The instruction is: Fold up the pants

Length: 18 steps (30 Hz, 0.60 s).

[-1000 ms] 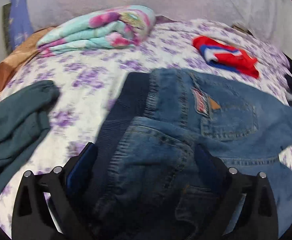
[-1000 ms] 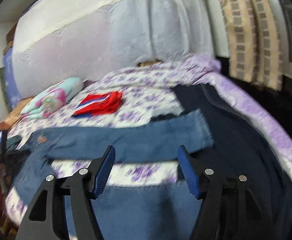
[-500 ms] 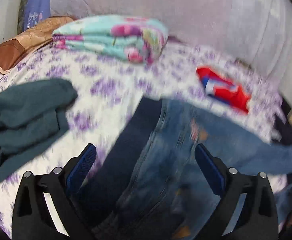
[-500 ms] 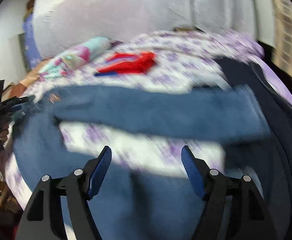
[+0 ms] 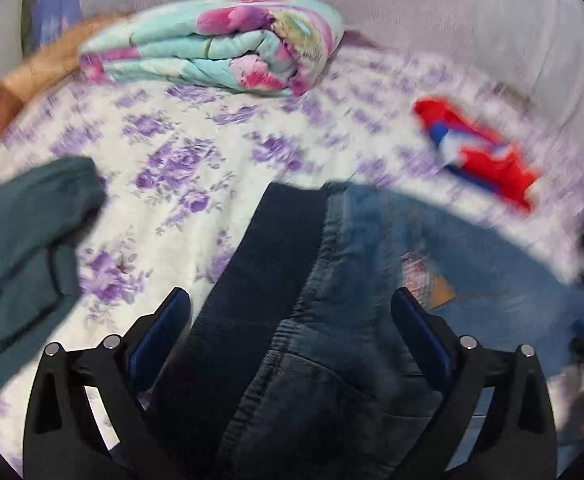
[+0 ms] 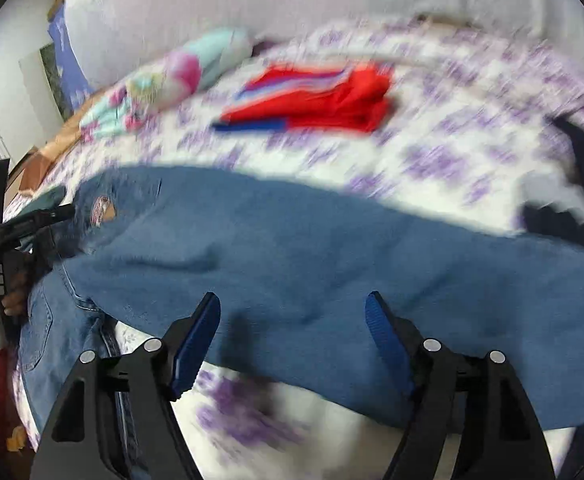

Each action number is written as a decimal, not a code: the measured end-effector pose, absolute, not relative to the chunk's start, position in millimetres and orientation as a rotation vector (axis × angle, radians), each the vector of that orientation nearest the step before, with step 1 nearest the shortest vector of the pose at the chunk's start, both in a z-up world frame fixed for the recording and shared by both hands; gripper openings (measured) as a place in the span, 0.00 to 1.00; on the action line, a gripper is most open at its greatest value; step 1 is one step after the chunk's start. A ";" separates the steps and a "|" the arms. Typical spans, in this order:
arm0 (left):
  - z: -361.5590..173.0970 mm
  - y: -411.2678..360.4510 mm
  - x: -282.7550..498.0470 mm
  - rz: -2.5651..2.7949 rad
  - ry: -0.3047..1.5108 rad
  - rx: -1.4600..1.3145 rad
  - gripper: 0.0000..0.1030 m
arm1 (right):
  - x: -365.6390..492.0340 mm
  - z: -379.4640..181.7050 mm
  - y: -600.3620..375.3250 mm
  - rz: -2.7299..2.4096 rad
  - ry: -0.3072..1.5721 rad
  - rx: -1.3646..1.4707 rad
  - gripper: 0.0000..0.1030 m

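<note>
The jeans (image 6: 292, 248) lie on the bed (image 6: 432, 92), on its white sheet with purple flowers. In the right wrist view one long leg runs across the picture, from the waist with a small patch at the left to the hem end at the right, so the long axis goes left to right, a little lower on the right side. The second leg hangs down at the lower left, near the bed edge. The right gripper (image 6: 292, 320) is above this long leg, its two blue pads wide apart, and nothing is pressed between them; the leg passes under and beyond the fingers (image 6: 196, 336), and I cannot tell if the tips touch the cloth. In the left wrist view the waist part of the jeans (image 5: 332, 320) is just in front of the camera, with the dark waistband going up and away, and the leg goes off to the right. The left gripper (image 5: 292, 320) is also wide open, and the denim lies between its fingers (image 5: 160, 332), but the pads do not press on it. Near the wall there is a folded floral blanket (image 5: 220, 44). A red and blue garment (image 5: 480, 156) lies beyond the jeans, well apart from them, and a dark green garment (image 5: 24, 240) lies at the left of the waist
</note>
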State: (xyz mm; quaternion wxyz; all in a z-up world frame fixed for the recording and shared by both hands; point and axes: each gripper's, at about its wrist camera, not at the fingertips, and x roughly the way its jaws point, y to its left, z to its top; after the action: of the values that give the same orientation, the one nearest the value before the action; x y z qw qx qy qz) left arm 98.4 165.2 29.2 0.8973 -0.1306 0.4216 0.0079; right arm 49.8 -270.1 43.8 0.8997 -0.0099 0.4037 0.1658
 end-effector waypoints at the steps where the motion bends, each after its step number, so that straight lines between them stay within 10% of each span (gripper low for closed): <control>1: 31.8 172.9 98.8 -0.018 0.868 -0.338 0.95 | 46.9 50.4 -283.5 0.306 0.811 -0.035 0.73; 18: 44.0 152.0 121.1 0.051 0.832 -0.154 0.95 | 33.3 71.3 -439.6 -0.284 0.762 -0.146 0.86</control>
State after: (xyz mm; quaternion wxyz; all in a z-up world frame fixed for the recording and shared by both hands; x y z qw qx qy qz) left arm 121.1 152.0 44.0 0.9114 -0.0746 0.4039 0.0247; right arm 33.3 -439.6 71.3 0.9159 -0.0710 0.3703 -0.1380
